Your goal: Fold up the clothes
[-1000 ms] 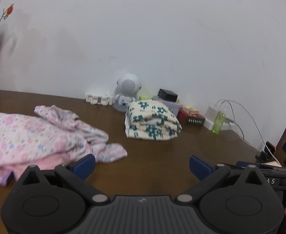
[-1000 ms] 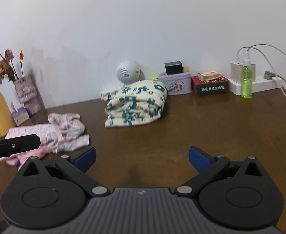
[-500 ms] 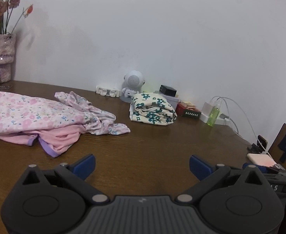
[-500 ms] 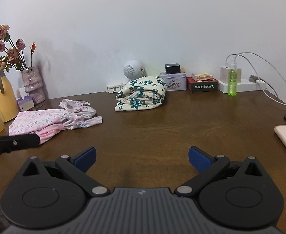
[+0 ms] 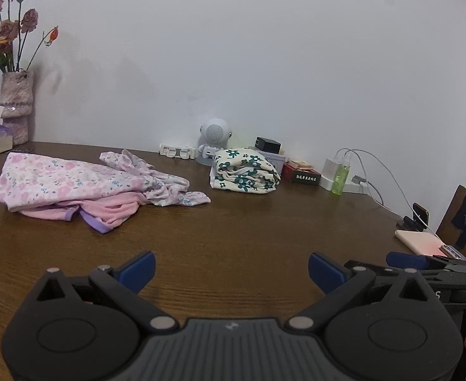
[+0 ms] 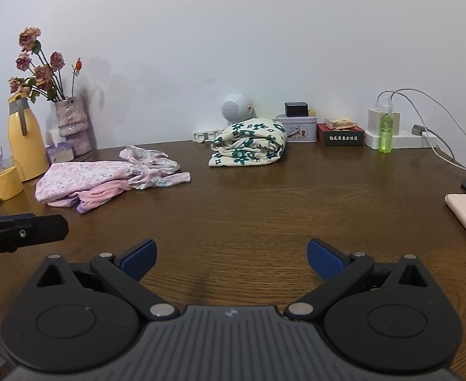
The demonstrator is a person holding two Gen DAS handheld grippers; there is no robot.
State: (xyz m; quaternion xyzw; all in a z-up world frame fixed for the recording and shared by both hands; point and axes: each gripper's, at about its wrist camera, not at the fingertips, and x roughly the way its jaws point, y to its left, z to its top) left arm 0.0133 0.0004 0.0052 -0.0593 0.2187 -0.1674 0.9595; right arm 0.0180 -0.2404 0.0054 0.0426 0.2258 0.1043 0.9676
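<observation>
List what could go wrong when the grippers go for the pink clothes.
1. The pink floral garment overlaps a plain pink one; a pinch may lift both.
2. The yellow mug and yellow flask stand beside the pile; a sweep by the left gripper could tip them.
3. Dragging cloth might disturb the folded green-flower bundle.

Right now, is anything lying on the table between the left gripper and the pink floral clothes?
Nothing: in the left wrist view only bare brown table lies between the open left gripper and the pink floral clothes.
</observation>
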